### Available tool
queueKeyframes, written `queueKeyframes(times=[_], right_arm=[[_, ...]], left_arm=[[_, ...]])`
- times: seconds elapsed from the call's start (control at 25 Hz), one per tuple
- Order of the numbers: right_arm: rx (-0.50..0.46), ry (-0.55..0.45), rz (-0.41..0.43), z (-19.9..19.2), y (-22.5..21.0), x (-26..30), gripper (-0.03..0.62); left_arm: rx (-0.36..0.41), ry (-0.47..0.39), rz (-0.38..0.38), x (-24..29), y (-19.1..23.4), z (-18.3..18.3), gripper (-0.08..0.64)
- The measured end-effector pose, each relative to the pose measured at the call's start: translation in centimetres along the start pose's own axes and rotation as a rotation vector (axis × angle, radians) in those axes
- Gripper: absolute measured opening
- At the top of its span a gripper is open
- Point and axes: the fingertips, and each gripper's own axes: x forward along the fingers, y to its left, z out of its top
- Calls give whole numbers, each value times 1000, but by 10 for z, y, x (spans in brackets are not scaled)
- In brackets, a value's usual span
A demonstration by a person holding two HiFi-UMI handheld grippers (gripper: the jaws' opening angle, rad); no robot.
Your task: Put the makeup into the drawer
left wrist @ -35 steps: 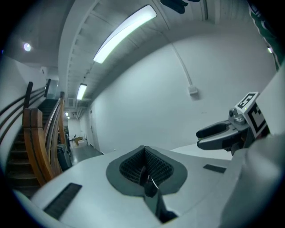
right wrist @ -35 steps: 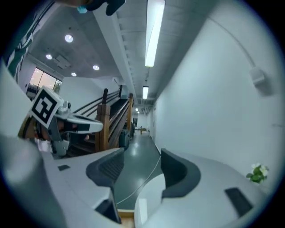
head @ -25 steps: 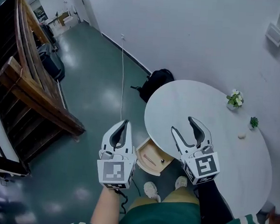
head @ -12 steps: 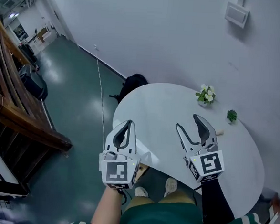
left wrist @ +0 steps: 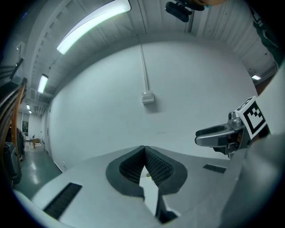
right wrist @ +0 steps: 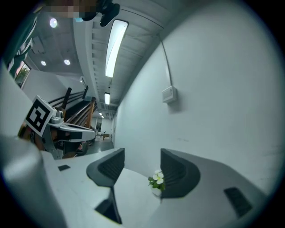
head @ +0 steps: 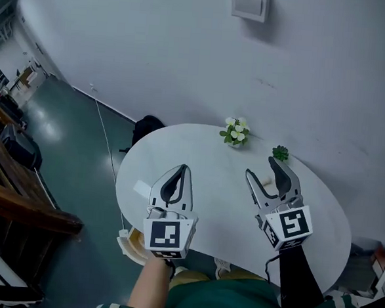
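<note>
A small pale beige item lies on the round white table, just past the base of my right gripper's jaws and partly hidden by them. My right gripper hovers level over the table's right half, open and empty; in its own view the right gripper frames the flower pot far ahead. My left gripper hangs over the table's left half, tips touching, with nothing in it. The left gripper looks shut in its own view too. A wooden drawer pokes out under the table's near left edge.
White flowers in a small pot and a tiny green plant stand at the table's far edge by the wall. A black bag lies on the green floor beyond the table. Wooden stairs are at the left.
Both grippers have swung right, from beside the table's left edge to over its top. The drawer has slid to the lower left of the view. Neither gripper's jaws have visibly changed.
</note>
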Motion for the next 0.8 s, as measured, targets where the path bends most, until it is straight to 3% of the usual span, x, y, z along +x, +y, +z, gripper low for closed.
queueKeyframes(times=[0.2,0.36,0.56,0.8], right_arm=[[36,29,-41,-20,-38,-13,261],[36,80,-6,-37,-46,-10,261],[-128,310,216,-93,-41,3,262],[-484,643,540,-185,-41,9,261]], left_arm=[[-8,15,-64,29,-38,-6,0],[1,22,-106,42,-59,-8,0],[2,42,-120,47,-66,-16,0],[-4,79,-116,46,-66,-32,0]])
